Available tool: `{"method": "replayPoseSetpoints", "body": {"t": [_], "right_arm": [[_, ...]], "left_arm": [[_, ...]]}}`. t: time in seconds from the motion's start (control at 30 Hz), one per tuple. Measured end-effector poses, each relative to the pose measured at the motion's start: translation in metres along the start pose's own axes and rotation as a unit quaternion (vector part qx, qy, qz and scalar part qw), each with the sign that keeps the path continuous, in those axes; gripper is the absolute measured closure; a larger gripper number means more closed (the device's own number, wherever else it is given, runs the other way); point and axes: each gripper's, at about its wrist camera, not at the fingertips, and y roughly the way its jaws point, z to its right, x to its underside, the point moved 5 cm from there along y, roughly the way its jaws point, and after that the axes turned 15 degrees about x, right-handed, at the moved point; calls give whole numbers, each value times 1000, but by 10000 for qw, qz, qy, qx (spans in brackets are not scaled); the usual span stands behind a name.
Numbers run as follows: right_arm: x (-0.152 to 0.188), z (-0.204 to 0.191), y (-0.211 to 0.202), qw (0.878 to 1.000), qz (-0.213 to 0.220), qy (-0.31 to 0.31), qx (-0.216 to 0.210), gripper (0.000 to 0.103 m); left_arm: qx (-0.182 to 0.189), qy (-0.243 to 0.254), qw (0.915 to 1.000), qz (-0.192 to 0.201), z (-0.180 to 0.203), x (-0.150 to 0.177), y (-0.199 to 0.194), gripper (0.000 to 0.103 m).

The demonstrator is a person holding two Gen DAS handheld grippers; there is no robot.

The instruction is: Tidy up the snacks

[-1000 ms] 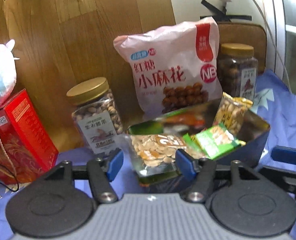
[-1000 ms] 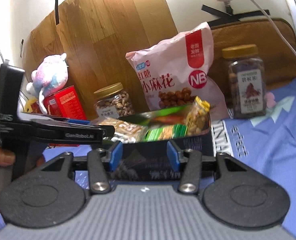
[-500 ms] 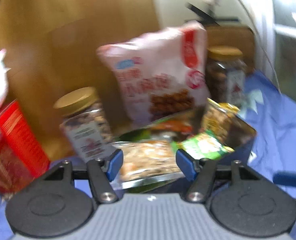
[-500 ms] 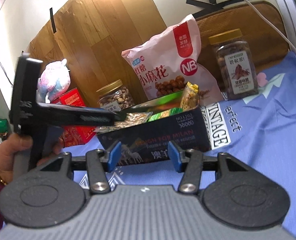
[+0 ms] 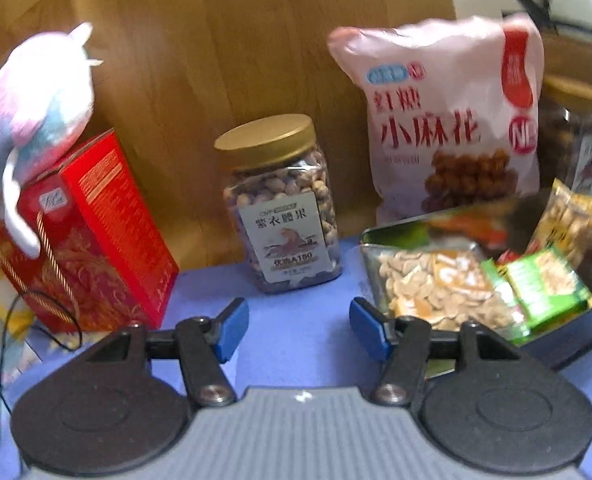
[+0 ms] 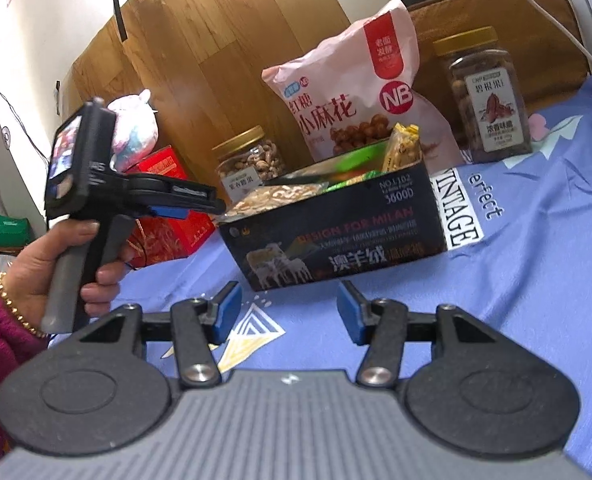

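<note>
Left wrist: left gripper (image 5: 299, 328) wide open, empty, aimed at the gold-lid cashew jar (image 5: 283, 208) standing on the blue cloth between the red gift box (image 5: 83, 236) and the snack box (image 5: 568, 320) holding packets. Right wrist: right gripper (image 6: 287, 314) also wide open, empty, just short of that dark box (image 6: 336, 232), pecan jar (image 6: 490, 98) well behind. Risk: jar is tall and smooth, so an off-centre grasp could tip it into the leaning pink bag (image 5: 448, 120).
</note>
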Motion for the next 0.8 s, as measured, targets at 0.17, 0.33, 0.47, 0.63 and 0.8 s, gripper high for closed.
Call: {"method": "replayPoseSetpoints", "body": {"t": [0.17,0.33,0.47,0.63,0.8], "right_arm": [[4,9,7,9999,-79,145,-7,46],[8,17,14,9995,-182,251,-35,45],[5,17,9,9995,-130,275,-79,45],[3,6,-4,9996,-42,230,-154,45],[3,-9,-26,9997,77,117,-218,44]], "left_arm": [[-350,554,9978,-131,15,-9,18,50],[-483,645,9965,-244,14,-18,28,49],[-442,427,9981,-31,7,-15,10,48],[-219,411,9987,210,10,0,-29,43],[148,229,9990,354,23,28,-68,32]]}}
